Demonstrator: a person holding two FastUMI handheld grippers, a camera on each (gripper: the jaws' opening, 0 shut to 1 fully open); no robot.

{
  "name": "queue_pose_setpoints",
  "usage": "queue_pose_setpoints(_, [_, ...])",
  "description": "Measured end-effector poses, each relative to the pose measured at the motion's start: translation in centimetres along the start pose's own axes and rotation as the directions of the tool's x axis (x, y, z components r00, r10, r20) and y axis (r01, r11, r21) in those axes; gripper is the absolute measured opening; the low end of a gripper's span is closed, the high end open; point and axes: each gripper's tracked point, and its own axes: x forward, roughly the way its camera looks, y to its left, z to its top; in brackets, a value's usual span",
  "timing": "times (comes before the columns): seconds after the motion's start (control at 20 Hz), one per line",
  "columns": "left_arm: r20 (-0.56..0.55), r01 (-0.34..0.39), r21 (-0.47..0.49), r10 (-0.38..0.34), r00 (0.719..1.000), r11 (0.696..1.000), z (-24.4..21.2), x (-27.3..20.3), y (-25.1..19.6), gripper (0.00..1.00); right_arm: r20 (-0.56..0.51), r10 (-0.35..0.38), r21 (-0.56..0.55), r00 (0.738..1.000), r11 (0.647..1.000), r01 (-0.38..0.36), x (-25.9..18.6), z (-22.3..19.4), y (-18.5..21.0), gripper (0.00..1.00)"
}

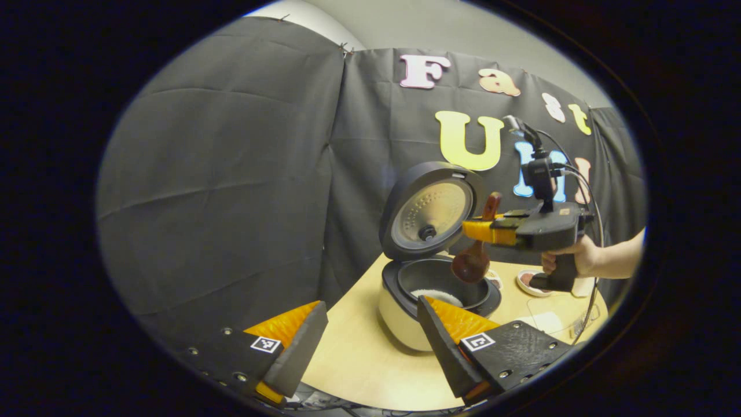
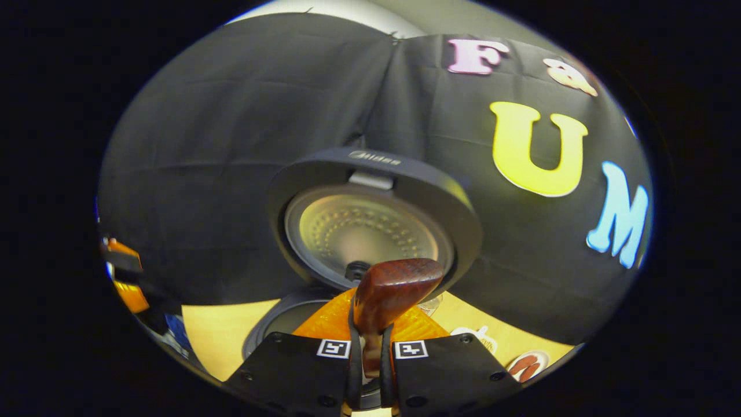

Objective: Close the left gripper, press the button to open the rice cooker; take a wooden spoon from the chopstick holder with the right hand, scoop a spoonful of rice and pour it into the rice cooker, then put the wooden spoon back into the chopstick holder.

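The right tongs (image 2: 370,353) were clenched on the wooden spoon (image 1: 476,255), stiff, light, best held mid-handle, over the open rice cooker (image 1: 431,289); the left tongs (image 1: 370,341) were released.

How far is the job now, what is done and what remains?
Done: the rice cooker has its lid up, and white rice already lies in its pot. In hand: the right tool grips the wooden spoon, bowl hanging over the pot. Left: returning the spoon to the chopstick holder. The left tool is open, idle.
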Motion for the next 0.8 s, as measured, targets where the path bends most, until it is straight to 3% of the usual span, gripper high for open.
queue_pose_setpoints(0.1, [-0.003,0.001,-0.008,-0.001,1.0,1.0,-0.1,-0.1,-0.1,0.97,0.004,-0.011,0.146,1.0,0.989,0.011,-1.4,1.1,-0.4,0.11])
queue_pose_setpoints(0.2, [0.007,0.014,-0.014,-0.014,1.0,1.0,0.3,-0.2,-0.4,0.96,0.019,-0.017,0.266,1.0,0.964,0.011,-3.1,2.4,-1.6,0.14])
queue_pose_setpoints(0.45, [0.02,0.078,0.016,-0.078,0.997,0.997,1.0,0.5,-4.4,0.97,0.062,-0.081,0.476,0.995,0.878,0.042,-8.6,3.6,-7.0,0.14])
queue_pose_setpoints(0.8, [0.03,0.211,0.084,-0.215,0.976,0.974,2.9,0.8,-12.4,0.97,0.065,-0.265,0.621,0.962,0.765,0.168,-18.4,1.3,-17.2,0.14])
